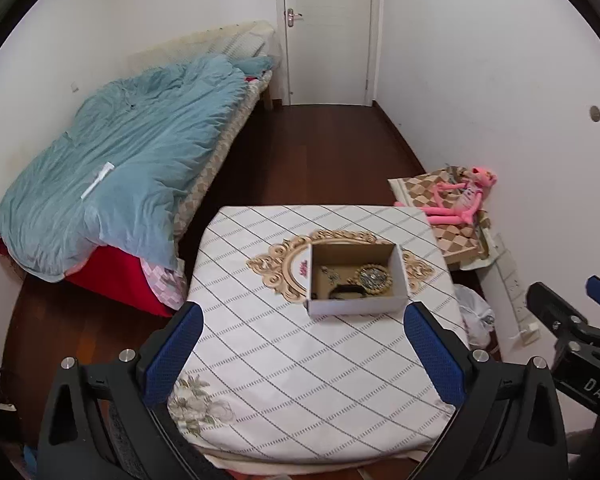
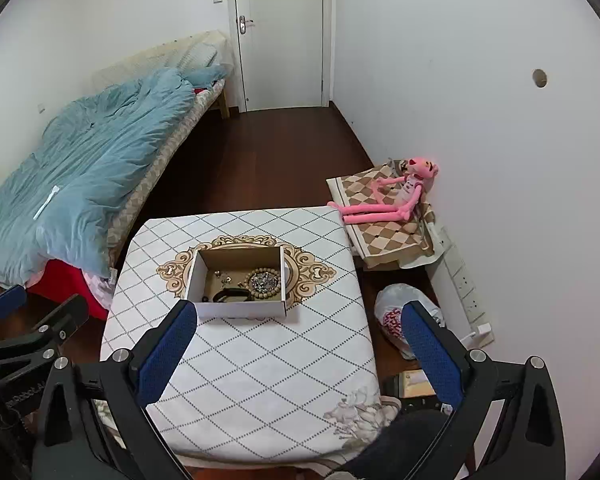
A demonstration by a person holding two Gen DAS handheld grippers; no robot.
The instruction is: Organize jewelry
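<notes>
Squarely on quilted tablecloth [image 2: 260, 360]: rectangular cardboard box [image 2: 236, 308], beaded bracelet [image 2: 263, 281].

The left gripper [image 1: 304, 344] hangs above the near part of a table [image 1: 284, 380] covered in a white diamond-patterned cloth, its blue-padded fingers [image 1: 172, 356] spread wide with nothing between them. Farther along the table sits an open cardboard box [image 1: 356, 280] — inside lie a beaded bracelet [image 1: 374, 278], a dark band [image 1: 346, 291] and a few small pieces. The right gripper [image 1: 572, 328] shows partly at the right edge. A bed with a blue duvet [image 1: 128, 160] stands left; a pink plush toy [image 1: 464, 196] sits right, by the wall.
</notes>
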